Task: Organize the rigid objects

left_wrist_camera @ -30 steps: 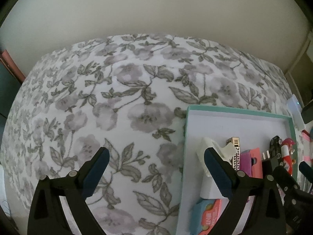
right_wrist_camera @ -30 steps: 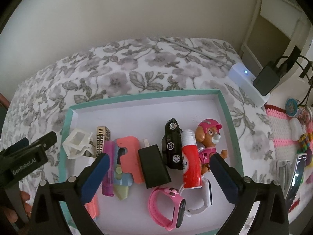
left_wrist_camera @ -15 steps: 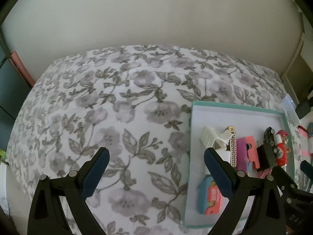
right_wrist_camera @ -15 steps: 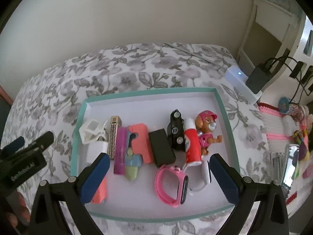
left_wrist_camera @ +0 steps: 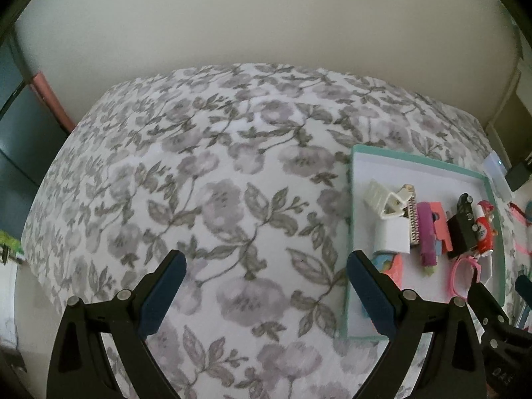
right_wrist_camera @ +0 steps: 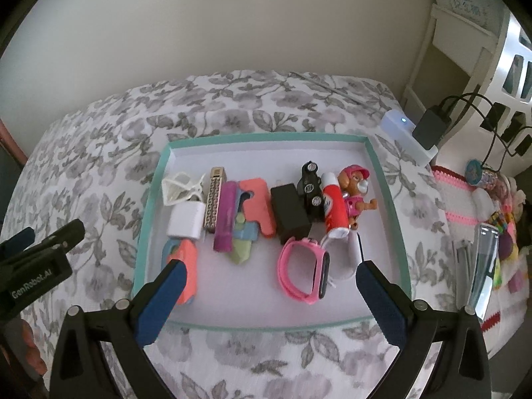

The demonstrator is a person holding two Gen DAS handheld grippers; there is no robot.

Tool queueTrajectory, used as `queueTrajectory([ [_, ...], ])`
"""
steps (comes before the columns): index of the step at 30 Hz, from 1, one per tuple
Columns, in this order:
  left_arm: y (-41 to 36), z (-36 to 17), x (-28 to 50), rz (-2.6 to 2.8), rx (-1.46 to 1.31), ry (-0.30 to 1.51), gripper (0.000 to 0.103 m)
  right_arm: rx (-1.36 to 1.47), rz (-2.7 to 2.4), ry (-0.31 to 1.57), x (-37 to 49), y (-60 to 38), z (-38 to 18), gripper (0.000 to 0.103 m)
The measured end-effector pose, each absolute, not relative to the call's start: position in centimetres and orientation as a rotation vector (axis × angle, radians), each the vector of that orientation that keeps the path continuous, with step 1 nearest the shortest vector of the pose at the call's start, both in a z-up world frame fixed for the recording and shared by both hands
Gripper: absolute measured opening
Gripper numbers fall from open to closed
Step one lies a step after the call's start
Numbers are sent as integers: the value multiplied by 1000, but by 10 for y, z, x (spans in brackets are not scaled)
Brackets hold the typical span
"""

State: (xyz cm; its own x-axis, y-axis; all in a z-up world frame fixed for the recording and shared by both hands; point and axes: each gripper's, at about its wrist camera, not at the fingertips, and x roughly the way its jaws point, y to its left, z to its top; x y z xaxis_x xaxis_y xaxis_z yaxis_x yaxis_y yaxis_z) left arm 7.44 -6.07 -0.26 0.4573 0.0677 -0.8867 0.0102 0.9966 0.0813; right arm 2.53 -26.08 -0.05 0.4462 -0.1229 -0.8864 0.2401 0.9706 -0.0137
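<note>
**Q:** What is the condition of each gripper, and where are the rigid objects located?

**A:** The left gripper [left_wrist_camera: 264, 286] is spread wide with nothing held, above the floral bedspread [left_wrist_camera: 212, 199] to the left of the tray. The right gripper [right_wrist_camera: 269, 294] is likewise released and empty, positioned over the near edge of the teal-rimmed tray [right_wrist_camera: 375, 163]. The objects are grouped inside the tray: a white hair claw clip [right_wrist_camera: 181, 188], a white charger block [right_wrist_camera: 186, 221], a gold patterned bar [right_wrist_camera: 216, 201], a purple tube [right_wrist_camera: 226, 221], a black adapter [right_wrist_camera: 291, 216], a black toy car [right_wrist_camera: 311, 189], a red-and-white tube [right_wrist_camera: 334, 207], a pup figure [right_wrist_camera: 354, 189] and a pink smartwatch [right_wrist_camera: 304, 271].

**Q:** How is the step in hand best performed?

**A:** The tray appears fully loaded, so the step is judged to be a final check or withdrawal. If an item is to be straightened, it should be approached from above with the jaws aligned across its narrow side, because the row is packed tightly and neighbours are easily displaced.

**Q:** What is noted of the surface and the room?

**A:** The tray is carried by a soft bed, so downward pressure should be kept light. A plain wall is behind; a white power strip [right_wrist_camera: 404, 136] with plugged adapters lies at the right.
</note>
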Motion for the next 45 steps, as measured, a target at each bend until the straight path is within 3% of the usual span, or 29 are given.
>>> queueTrajectory([
  [45,-47,0,46,56,143,1128,97,44,-219,1091,-7,-237,9,103],
])
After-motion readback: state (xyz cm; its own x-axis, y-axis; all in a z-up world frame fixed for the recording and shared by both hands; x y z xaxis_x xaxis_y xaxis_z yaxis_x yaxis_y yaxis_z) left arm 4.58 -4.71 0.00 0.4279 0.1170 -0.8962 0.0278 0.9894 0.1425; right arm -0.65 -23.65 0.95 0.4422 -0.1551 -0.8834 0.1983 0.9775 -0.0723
